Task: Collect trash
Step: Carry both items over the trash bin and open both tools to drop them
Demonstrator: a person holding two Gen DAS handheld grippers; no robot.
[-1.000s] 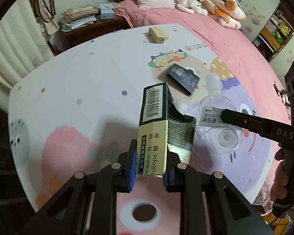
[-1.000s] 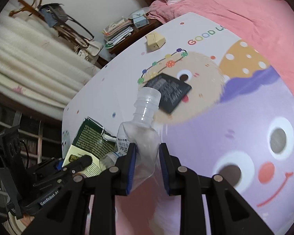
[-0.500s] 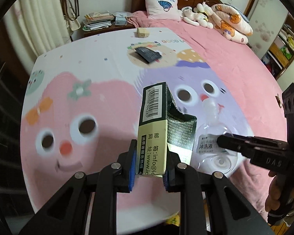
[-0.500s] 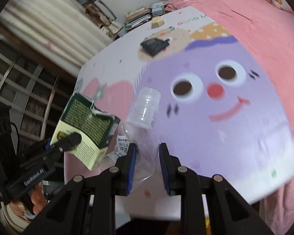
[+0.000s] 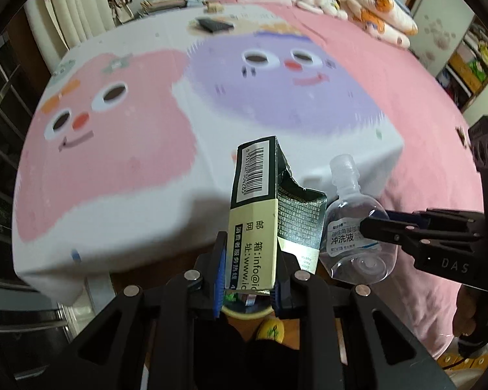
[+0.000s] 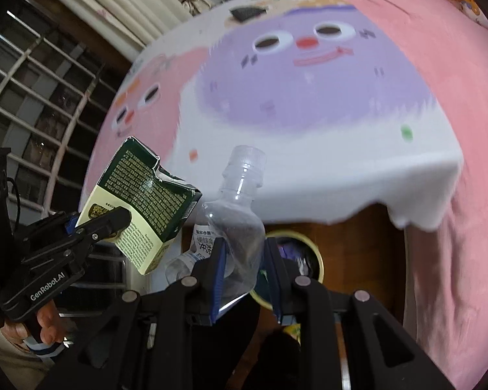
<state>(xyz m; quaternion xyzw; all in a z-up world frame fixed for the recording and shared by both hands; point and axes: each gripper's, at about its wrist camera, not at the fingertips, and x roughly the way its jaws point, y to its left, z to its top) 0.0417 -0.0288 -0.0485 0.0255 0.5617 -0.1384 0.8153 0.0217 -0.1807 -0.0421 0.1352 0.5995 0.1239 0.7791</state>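
Observation:
My left gripper [image 5: 248, 276] is shut on a torn dark-green and cream carton [image 5: 260, 214], held upright past the bed's foot end. The carton also shows in the right wrist view [image 6: 143, 201], with the left gripper [image 6: 107, 224] clamped on it. My right gripper [image 6: 244, 273] is shut on a clear plastic bottle [image 6: 237, 214] with a white label, held beside the carton. In the left wrist view the bottle [image 5: 354, 227] sits right of the carton in the right gripper [image 5: 374, 226]. A round bin with a yellow rim [image 6: 315, 253] lies on the floor below both grippers.
The bed carries a cartoon-print sheet [image 5: 166, 123] and a pink blanket [image 5: 406, 104]. A black packet [image 5: 213, 24] and a small tan box [image 5: 213, 7] lie at the far end. Plush toys [image 5: 358, 3] are by the pillow. A window grille [image 6: 32, 81] is on the left.
Both grippers have pulled back from over the bed to past its foot edge, still holding the carton and bottle. The floor bin has come into view below them.

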